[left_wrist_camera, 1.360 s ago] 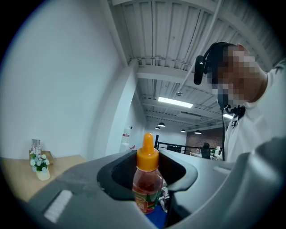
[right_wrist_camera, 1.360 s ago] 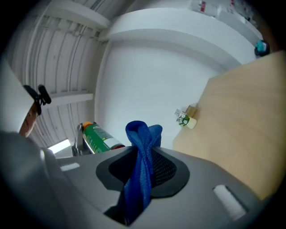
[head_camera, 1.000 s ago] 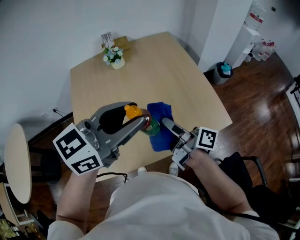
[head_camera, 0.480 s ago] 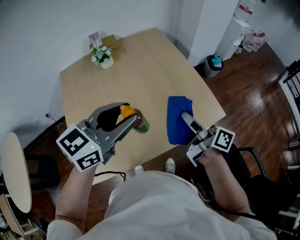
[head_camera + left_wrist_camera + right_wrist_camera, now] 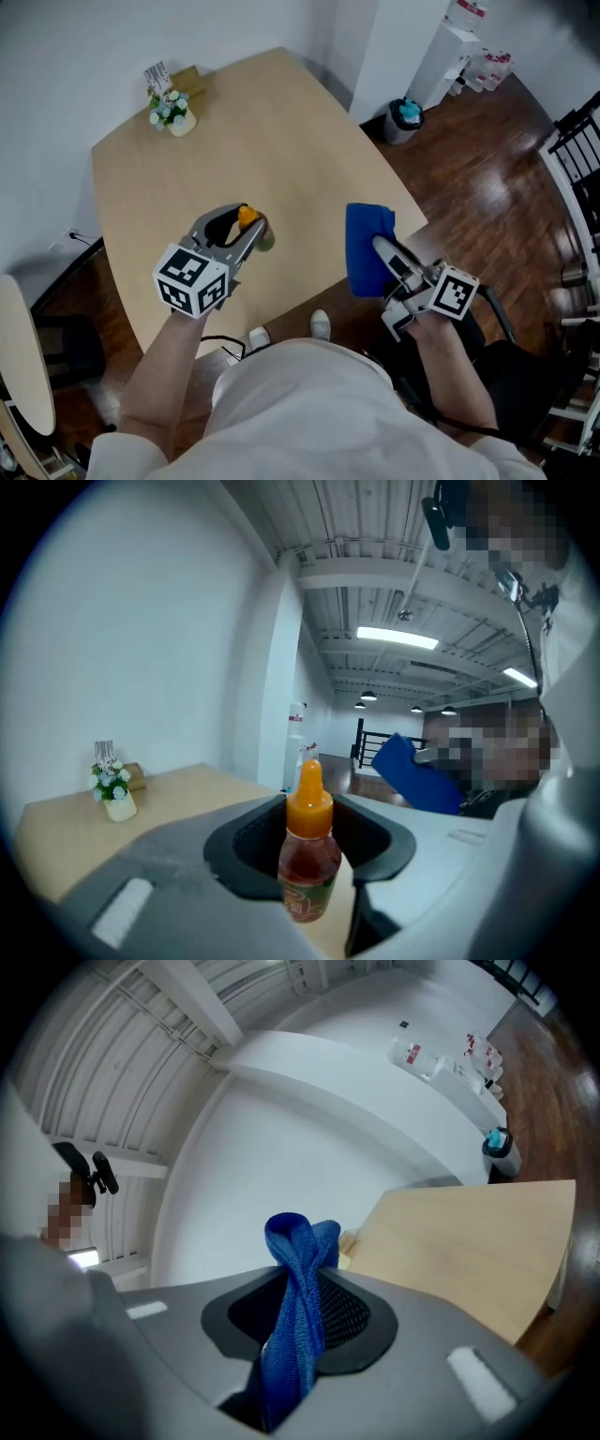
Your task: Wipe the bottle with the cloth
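A small bottle point(image 5: 251, 223) of red sauce with an orange cap is held upright over the wooden table point(image 5: 281, 141), with my left gripper point(image 5: 242, 234) shut on its body. In the left gripper view the bottle point(image 5: 307, 855) stands between the jaws of that gripper point(image 5: 309, 878), and the blue cloth point(image 5: 417, 775) shows beyond it to the right. My right gripper point(image 5: 380, 247) is shut on the blue cloth point(image 5: 367, 246), which hangs by the table's right edge, apart from the bottle. In the right gripper view the cloth point(image 5: 298, 1307) bunches up out of the shut right gripper point(image 5: 295, 1340).
A small flower pot point(image 5: 172, 111) and a card holder point(image 5: 159, 73) sit at the table's far corner. A bin point(image 5: 406, 117) and a white dispenser point(image 5: 450, 47) stand on the dark wood floor at the right. A round side table point(image 5: 19, 356) is at the left.
The right gripper has carried the cloth to the right, off the bottle it was touching a second ago. The left gripper keeps its hold on the bottle and has drawn slightly nearer.
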`<act>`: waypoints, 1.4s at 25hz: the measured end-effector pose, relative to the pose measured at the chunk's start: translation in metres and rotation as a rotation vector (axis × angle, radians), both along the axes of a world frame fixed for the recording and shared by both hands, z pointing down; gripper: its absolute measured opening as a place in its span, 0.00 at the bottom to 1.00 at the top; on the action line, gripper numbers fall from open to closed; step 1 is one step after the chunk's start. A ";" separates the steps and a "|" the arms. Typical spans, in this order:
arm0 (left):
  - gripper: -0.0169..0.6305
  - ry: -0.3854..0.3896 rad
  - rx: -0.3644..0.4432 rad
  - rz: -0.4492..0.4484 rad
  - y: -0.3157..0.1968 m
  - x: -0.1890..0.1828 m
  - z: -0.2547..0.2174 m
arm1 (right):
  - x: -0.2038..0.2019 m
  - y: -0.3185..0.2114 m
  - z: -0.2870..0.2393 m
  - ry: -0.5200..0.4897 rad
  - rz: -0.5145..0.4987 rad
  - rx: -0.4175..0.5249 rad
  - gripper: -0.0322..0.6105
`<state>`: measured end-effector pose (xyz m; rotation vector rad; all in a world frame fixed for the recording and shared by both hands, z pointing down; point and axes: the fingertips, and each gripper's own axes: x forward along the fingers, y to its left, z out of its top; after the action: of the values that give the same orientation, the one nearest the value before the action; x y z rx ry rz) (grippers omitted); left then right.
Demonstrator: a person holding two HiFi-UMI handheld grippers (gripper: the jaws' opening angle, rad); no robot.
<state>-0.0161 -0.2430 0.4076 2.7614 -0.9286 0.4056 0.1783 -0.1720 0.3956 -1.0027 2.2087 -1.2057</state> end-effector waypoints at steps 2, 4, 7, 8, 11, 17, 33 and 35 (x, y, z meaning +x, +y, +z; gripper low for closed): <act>0.27 -0.022 -0.011 -0.039 -0.013 0.003 0.023 | 0.007 0.004 0.001 0.021 -0.005 -0.004 0.20; 0.27 -0.055 -0.008 -0.082 -0.025 0.003 0.044 | 0.014 0.008 0.003 0.045 -0.013 -0.005 0.20; 0.27 -0.094 -0.011 -0.152 -0.038 -0.001 0.074 | 0.026 0.014 0.005 0.075 -0.023 -0.006 0.20; 0.27 -0.100 -0.019 -0.176 -0.042 -0.003 0.084 | 0.029 0.016 0.005 0.082 -0.026 -0.006 0.20; 0.27 -0.112 -0.053 -0.244 -0.053 -0.010 0.114 | 0.040 0.018 0.005 0.100 -0.034 -0.009 0.20; 0.27 -0.098 -0.078 -0.341 -0.057 -0.015 0.149 | 0.061 0.020 0.005 0.131 -0.056 -0.026 0.20; 0.38 -0.139 -0.019 -0.397 -0.009 -0.017 0.139 | 0.041 0.028 -0.008 0.282 -0.262 0.137 0.20; 0.38 -0.135 -0.026 -0.387 0.018 -0.017 0.131 | 0.033 0.034 -0.004 0.300 -0.301 0.167 0.20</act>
<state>-0.0336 -0.2252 0.5384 2.4724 -1.4415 0.5327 0.2111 -0.1382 0.3915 -0.8502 2.7234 -1.0187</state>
